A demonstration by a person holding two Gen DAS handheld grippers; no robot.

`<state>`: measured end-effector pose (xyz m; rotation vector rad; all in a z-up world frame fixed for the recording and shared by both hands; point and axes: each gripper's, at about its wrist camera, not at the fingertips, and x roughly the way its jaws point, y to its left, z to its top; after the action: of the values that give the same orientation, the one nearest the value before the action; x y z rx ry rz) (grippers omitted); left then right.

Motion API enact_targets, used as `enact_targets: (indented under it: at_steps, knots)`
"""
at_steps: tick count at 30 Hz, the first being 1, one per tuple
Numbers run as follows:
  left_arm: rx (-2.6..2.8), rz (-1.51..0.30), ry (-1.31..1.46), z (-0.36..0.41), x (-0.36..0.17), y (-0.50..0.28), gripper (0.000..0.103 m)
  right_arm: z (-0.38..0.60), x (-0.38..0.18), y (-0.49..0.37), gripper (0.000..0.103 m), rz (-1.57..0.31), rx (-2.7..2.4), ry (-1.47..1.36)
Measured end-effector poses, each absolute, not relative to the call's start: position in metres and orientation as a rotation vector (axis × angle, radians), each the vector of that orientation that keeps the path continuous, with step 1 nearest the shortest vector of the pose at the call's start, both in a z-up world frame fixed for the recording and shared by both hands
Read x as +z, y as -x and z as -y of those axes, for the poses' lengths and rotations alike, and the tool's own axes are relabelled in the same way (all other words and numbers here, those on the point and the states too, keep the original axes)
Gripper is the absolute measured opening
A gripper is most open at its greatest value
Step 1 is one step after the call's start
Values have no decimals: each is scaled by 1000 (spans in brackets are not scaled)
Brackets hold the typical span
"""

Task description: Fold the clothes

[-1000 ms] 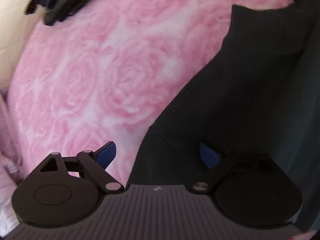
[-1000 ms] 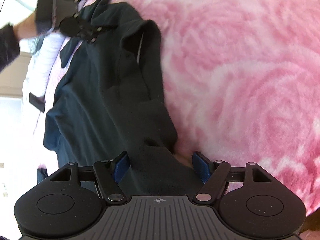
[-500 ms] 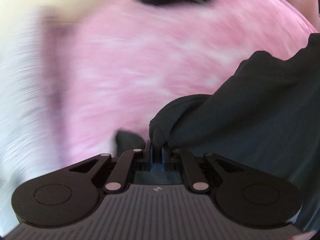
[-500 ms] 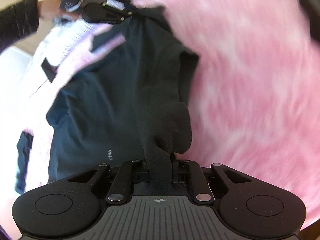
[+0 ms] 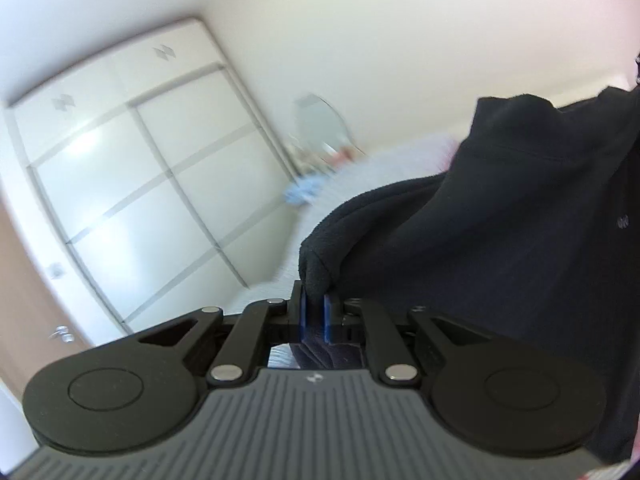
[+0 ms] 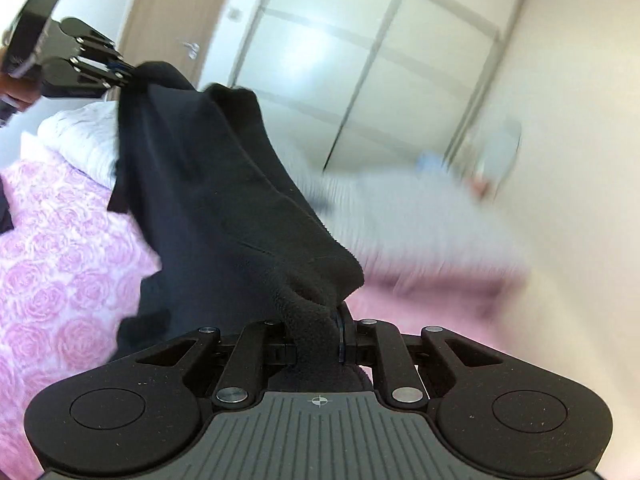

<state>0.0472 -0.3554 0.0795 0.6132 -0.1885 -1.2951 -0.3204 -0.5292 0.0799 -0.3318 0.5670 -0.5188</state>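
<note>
While both of your grippers point out across the room, each has its jaws clamped tight on the same black garment [image 6: 224, 208]; your left gripper [image 5: 314, 312] pinches a bunched edge of the fleece between its blue pads [image 5: 303, 314], with almost no gap left between them, and the cloth spreads away from it to the right and fills that side of the left wrist view; your right gripper [image 6: 320, 340] grips a thicker wad of the same cloth, so its jaws stand a little further apart, and the fabric covers most of the pads. In the right wrist view the garment stretches up and to the left from your right jaws to your left gripper [image 6: 132, 74], which shows at the top left corner biting the far end of the cloth; the garment hangs between the two, raised above the pink rose-patterned blanket [image 6: 52, 264] on the bed, and its lower part drapes down in front of that blanket; whether it touches the blanket, you cannot tell from here. A white quilt [image 6: 80, 140] lies behind the blanket; beyond it stand a white sliding-door wardrobe [image 5: 132, 200] and a brown door [image 6: 176, 12] with a metal handle; the far background is blurred, with a pale blue item [image 5: 302, 194] and a mirror-like shape [image 5: 320, 124] too smeared to identify.
</note>
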Motion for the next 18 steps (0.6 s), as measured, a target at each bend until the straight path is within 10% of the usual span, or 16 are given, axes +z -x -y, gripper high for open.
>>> enact_targets:
  at_steps: [12,18]
  knots:
    - [-1202,326,-387,195,221,-23,8,359,237,360,14,-330,-681,768]
    - [-1153,158,-508,266,179,-47,8,423,217,287,14,-459,-545,797]
